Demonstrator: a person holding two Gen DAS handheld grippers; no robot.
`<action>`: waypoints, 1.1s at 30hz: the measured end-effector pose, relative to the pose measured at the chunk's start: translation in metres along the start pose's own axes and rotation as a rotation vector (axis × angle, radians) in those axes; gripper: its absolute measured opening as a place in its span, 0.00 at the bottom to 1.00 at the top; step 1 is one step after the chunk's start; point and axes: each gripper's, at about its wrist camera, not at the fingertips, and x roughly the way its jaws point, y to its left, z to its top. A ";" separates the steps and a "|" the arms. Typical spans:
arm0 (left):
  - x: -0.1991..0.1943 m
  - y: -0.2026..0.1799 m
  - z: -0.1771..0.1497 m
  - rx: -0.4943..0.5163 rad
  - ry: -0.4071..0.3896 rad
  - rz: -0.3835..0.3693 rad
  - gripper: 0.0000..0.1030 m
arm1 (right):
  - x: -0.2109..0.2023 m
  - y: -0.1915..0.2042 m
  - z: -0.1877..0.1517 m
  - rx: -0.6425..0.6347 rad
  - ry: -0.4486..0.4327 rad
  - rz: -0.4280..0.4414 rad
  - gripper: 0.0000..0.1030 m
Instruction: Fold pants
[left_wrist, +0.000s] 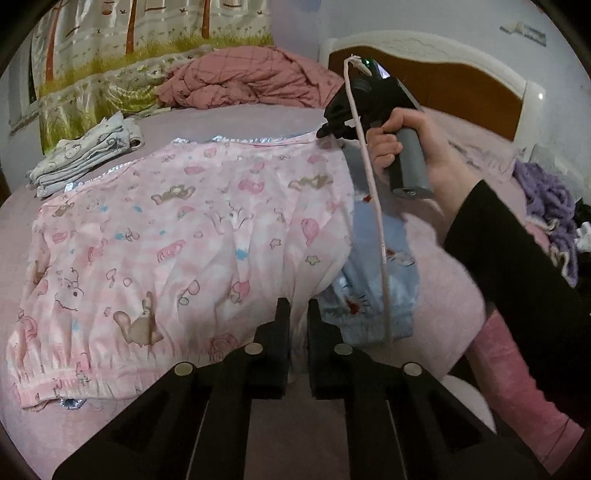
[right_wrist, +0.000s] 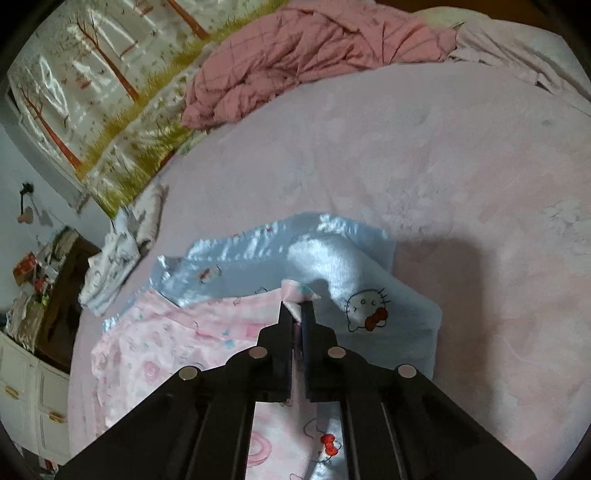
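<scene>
Left wrist view: pink pants (left_wrist: 192, 240) lie spread on the bed (left_wrist: 236, 118); left gripper (left_wrist: 294, 306) is clenched on their near hem, contact partly hidden. Right gripper (right_wrist: 294, 308) pinches the far waistband corner.

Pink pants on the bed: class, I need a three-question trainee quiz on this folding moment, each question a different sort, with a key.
1. True or false: the right gripper is shut on a corner of the pink pants.
2. What lies under the pink pants? A) blue cloth with a cat face B) a towel C) a book
3. Fill in: the folded white clothes lie on the ____.

Key: 1 true. 2 A, the blue cloth. 3 bed.
</scene>
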 end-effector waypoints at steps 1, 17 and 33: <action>-0.004 -0.001 0.001 0.005 -0.008 -0.011 0.07 | -0.008 0.001 0.002 0.008 -0.020 -0.002 0.03; -0.032 -0.005 0.004 -0.025 -0.019 -0.133 0.07 | -0.109 -0.001 0.013 -0.029 -0.163 -0.079 0.03; -0.066 0.076 -0.007 -0.198 -0.111 0.007 0.07 | -0.082 0.168 0.020 -0.235 -0.129 0.049 0.03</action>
